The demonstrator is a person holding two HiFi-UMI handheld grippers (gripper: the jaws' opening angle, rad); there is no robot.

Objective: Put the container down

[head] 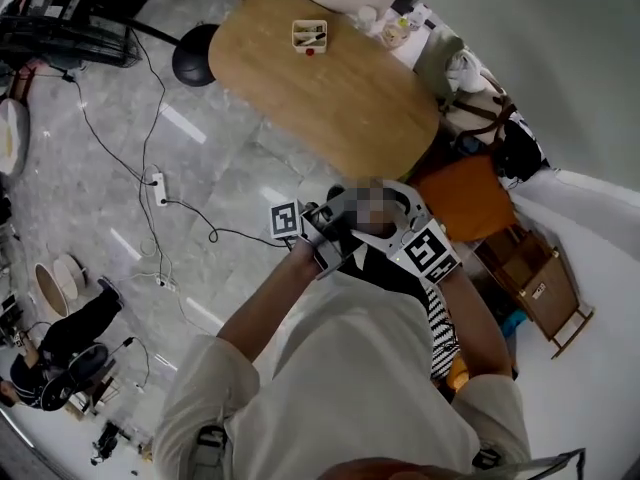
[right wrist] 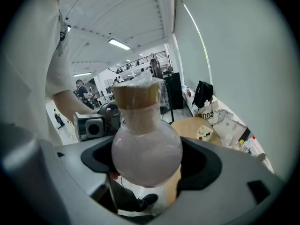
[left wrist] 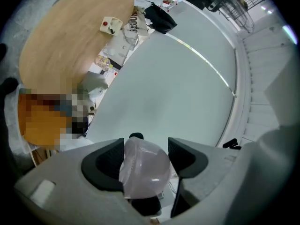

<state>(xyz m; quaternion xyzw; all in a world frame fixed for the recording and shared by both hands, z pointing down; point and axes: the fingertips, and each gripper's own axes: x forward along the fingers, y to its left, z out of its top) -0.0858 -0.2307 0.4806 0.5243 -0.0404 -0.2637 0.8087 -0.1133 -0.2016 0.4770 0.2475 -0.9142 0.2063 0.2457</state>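
Observation:
A round-bellied translucent container with a brown neck and plastic wrap on top sits between the jaws of my right gripper, which is shut on its belly. My left gripper is shut on a crumpled clear plastic piece. In the head view both grippers, left and right, are held close together in front of the person's chest, above the floor. A mosaic patch hides the container there. The left gripper's grey body shows just left of the container in the right gripper view.
An oval wooden table stands ahead with a small white tray near its far edge. An orange seat and wooden furniture are at the right. Cables and a power strip lie on the floor at left.

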